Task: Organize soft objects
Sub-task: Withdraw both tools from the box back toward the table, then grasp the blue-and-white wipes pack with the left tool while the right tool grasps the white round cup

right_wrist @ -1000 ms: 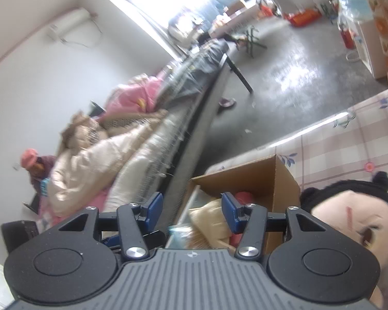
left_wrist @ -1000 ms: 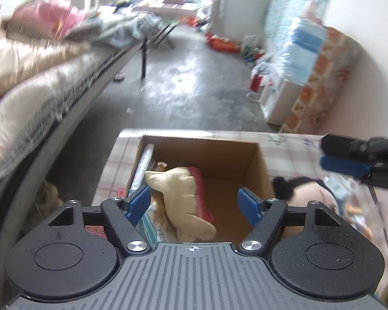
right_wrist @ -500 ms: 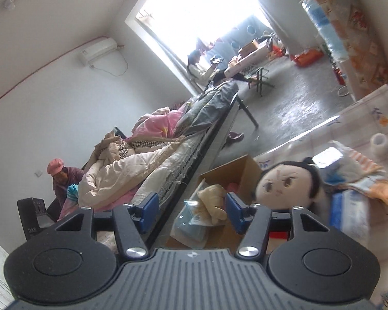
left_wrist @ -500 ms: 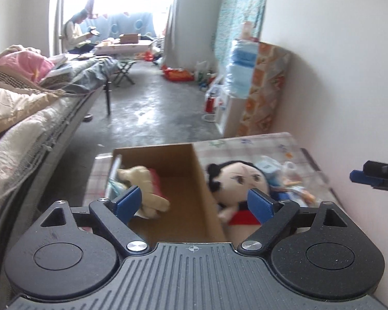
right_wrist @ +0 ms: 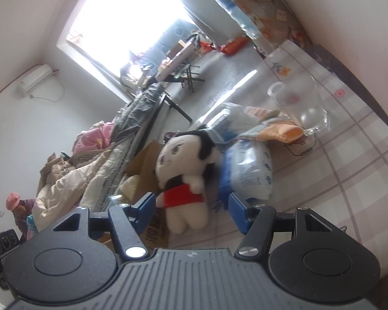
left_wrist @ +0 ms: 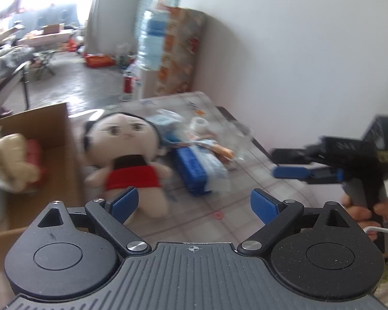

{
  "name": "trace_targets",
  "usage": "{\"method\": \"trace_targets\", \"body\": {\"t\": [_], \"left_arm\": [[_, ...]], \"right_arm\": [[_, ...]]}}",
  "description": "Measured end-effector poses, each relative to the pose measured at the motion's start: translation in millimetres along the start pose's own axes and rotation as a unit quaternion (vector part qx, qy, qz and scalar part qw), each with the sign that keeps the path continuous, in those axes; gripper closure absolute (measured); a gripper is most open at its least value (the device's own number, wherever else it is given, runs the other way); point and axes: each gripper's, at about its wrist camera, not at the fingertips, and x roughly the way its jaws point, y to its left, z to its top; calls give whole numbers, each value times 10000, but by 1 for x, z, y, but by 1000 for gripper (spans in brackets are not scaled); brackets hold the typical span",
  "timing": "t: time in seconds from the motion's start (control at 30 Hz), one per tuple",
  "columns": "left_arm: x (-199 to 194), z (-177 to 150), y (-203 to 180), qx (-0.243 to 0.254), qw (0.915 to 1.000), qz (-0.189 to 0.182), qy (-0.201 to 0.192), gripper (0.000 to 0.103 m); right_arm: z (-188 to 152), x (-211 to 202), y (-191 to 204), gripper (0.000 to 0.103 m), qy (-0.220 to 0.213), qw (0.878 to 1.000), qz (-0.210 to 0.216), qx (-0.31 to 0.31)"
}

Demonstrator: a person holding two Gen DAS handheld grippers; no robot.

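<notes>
A plush doll with black hair and a red top lies on the checked tablecloth beside an open cardboard box. A cream plush toy lies in the box. My left gripper is open and empty, above the table near the doll's legs. My right gripper is open and empty, with the doll just beyond its fingers. The right gripper also shows at the right of the left wrist view.
A blue and white soft pack and several wrapped packets lie right of the doll. A clear glass jug stands behind them. The wall runs along the table's right side. A bed lies left of the table.
Both views have swung right, from the box toward the doll and the packets. The right gripper has come closer to the doll. Both grippers stay open.
</notes>
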Motion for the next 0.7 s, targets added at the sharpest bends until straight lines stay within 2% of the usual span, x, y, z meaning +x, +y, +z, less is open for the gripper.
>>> {"method": "trace_targets", "body": {"t": [0.1, 0.23, 0.37, 0.57, 0.7], "left_arm": [[51, 9, -17, 232, 9996, -42, 169, 9], [112, 22, -18, 152, 9985, -114, 512, 9], [157, 27, -18, 121, 9964, 88, 833, 9], [203, 25, -21, 135, 9896, 558, 1315, 8], [212, 26, -21, 106, 9888, 568, 1379, 14]], "right_arm": [[7, 23, -29, 38, 112, 9994, -77, 321], [18, 51, -65, 38, 187, 9968, 45, 780], [28, 79, -93, 38, 273, 9933, 42, 1119], [38, 114, -113, 37, 492, 9895, 245, 1340], [40, 128, -112, 35, 684, 9870, 415, 1397]]}}
